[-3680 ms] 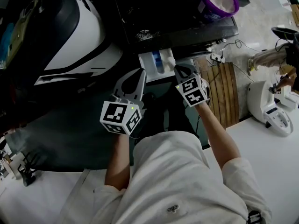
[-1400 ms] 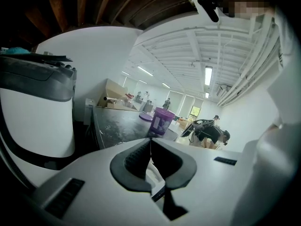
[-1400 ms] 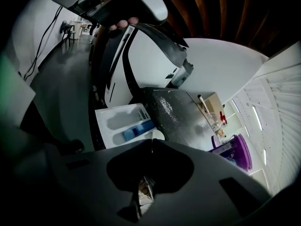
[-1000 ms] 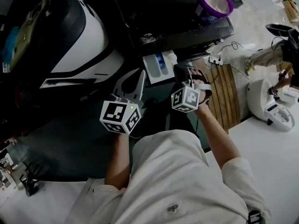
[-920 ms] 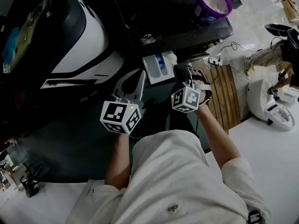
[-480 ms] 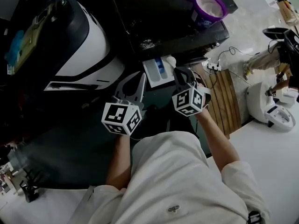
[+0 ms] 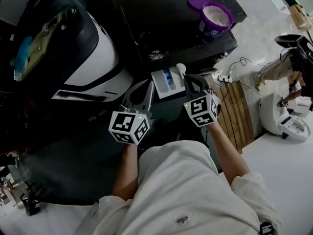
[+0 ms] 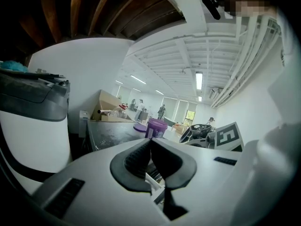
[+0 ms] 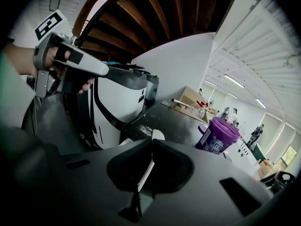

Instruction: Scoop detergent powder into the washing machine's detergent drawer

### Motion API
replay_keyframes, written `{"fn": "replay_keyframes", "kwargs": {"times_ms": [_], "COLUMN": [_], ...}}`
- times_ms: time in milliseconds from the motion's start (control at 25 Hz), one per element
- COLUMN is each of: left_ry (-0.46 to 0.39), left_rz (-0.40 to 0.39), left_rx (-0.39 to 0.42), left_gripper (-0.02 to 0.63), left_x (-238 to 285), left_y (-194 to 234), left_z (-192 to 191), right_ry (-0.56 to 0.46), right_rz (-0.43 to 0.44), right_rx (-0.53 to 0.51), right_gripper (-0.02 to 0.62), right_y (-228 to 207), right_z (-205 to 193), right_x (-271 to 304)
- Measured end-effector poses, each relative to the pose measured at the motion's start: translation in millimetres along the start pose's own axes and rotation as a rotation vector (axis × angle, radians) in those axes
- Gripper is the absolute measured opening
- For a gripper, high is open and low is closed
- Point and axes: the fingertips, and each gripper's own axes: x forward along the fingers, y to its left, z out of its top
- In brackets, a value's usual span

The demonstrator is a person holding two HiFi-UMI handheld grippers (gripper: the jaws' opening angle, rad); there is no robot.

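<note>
The right gripper (image 9: 151, 142) is clamped on the thin white handle of the scoop (image 9: 157, 134), whose bowl hangs at the far corner of the open drawer (image 7: 161, 80). The left gripper (image 8: 150, 142) has its pads pressed together on nothing, just beside the drawer's near-left edge. The tub (image 7: 215, 18) stands open on the machine (image 7: 166, 28). I judge this a tipping stage. Whether powder lies in the drawer cannot be told.
</note>
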Motion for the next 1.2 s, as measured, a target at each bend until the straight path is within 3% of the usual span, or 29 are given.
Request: {"fn": "replay_keyframes", "kwargs": {"times_ms": [560,1200], "left_ry": [-0.038,-0.054], "left_rz": [0.016,0.046], "left_rx": [0.029,0.06], "left_gripper": [0.019,0.02], "left_x": [7,1], "left_y": [-2,-5], "left_z": [17,25], "right_ry": [-0.142,-0.259], "right_rz": [0.035,0.051], "right_rx": [0.186,0.283], "right_gripper": [0.012,0.012], "right_y": [-19,-33], "right_z": [38,67], "right_x": [-27,-53]}}
